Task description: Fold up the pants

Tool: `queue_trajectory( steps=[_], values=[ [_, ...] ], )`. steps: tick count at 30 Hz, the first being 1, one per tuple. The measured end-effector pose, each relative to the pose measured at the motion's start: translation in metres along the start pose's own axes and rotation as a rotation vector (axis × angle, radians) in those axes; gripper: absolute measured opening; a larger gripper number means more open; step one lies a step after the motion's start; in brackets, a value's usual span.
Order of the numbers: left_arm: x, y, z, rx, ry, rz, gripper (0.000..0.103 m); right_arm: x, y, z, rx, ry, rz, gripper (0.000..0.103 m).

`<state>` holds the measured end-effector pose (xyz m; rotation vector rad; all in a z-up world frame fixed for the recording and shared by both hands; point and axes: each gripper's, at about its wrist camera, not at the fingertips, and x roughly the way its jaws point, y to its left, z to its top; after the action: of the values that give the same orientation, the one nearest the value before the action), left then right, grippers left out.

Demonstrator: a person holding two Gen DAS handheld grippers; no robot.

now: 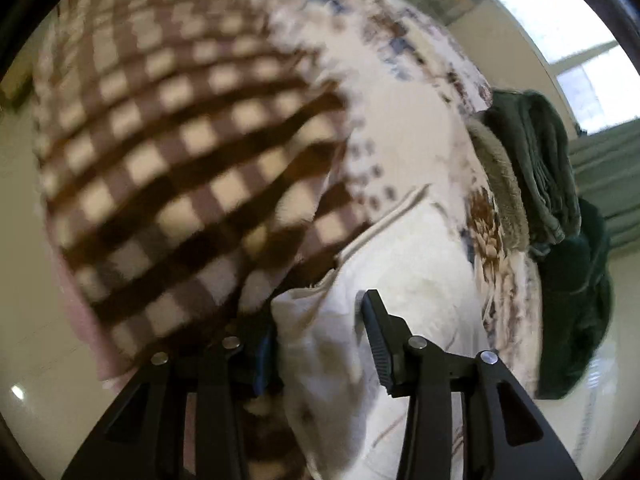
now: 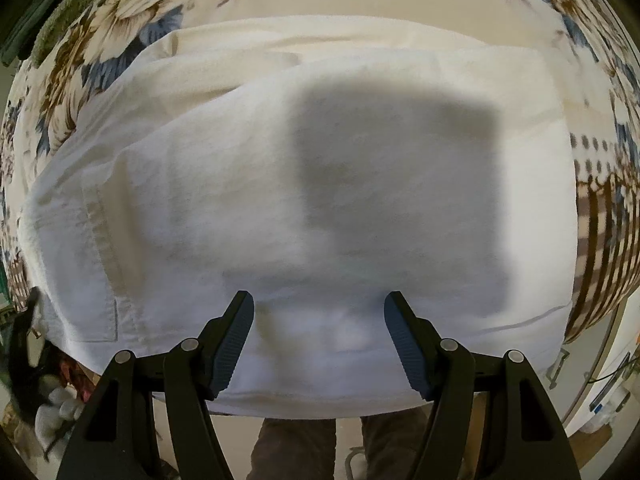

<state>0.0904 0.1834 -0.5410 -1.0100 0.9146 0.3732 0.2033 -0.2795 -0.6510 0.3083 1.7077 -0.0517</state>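
The white pants [image 2: 224, 184] lie folded on a flower-patterned blanket [image 2: 100, 40]; a back pocket shows at the left. My right gripper [image 2: 319, 308] is open just above the pants' near edge, fingers apart, holding nothing. In the left wrist view the pants [image 1: 400, 264] run away from me beside a brown checked cloth [image 1: 168, 152]. My left gripper [image 1: 320, 320] is open, with a fold of the white pants lying between its fingers; the left finger is partly hidden under cloth.
A stack of dark green and olive folded clothes [image 1: 552, 184] sits at the blanket's far edge. A window [image 1: 568, 48] and green curtain are behind. The person's legs [image 2: 296, 448] stand below the near edge.
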Motion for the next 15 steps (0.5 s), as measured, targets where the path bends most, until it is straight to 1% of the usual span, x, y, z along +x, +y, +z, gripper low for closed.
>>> queue_trajectory(
  steps=[2,3,4,5,7,10,13,14,15],
  values=[
    [0.006,0.005,0.003,-0.015,0.009,-0.042,0.036,0.000,-0.001,0.000,-0.005,0.004,0.008,0.070],
    [0.004,0.002,0.003,0.000,0.003,-0.045,0.032,-0.001,-0.002,0.001,-0.008,0.005,0.011,0.070],
    [0.001,-0.003,0.002,0.030,-0.010,-0.050,0.020,-0.001,-0.003,0.001,-0.010,0.004,0.014,0.070],
    [-0.005,-0.012,0.000,0.074,-0.031,-0.052,0.018,-0.001,-0.004,0.000,-0.009,0.002,0.017,0.070],
    [-0.021,-0.027,-0.006,0.126,-0.073,-0.066,0.017,-0.001,-0.007,-0.002,0.002,-0.004,0.025,0.070],
    [-0.045,-0.046,-0.011,0.149,-0.108,-0.112,0.016,-0.003,-0.013,-0.007,0.025,-0.016,0.048,0.070],
    [-0.075,-0.082,-0.024,0.225,-0.135,-0.146,0.015,-0.009,-0.022,-0.011,0.043,-0.030,0.081,0.070],
    [-0.088,-0.101,-0.032,0.268,-0.145,-0.170,0.015,-0.012,-0.025,-0.012,0.046,-0.034,0.093,0.070],
    [-0.096,-0.110,-0.037,0.288,-0.146,-0.187,0.015,-0.016,-0.030,-0.014,0.053,-0.044,0.107,0.070]
  ],
)
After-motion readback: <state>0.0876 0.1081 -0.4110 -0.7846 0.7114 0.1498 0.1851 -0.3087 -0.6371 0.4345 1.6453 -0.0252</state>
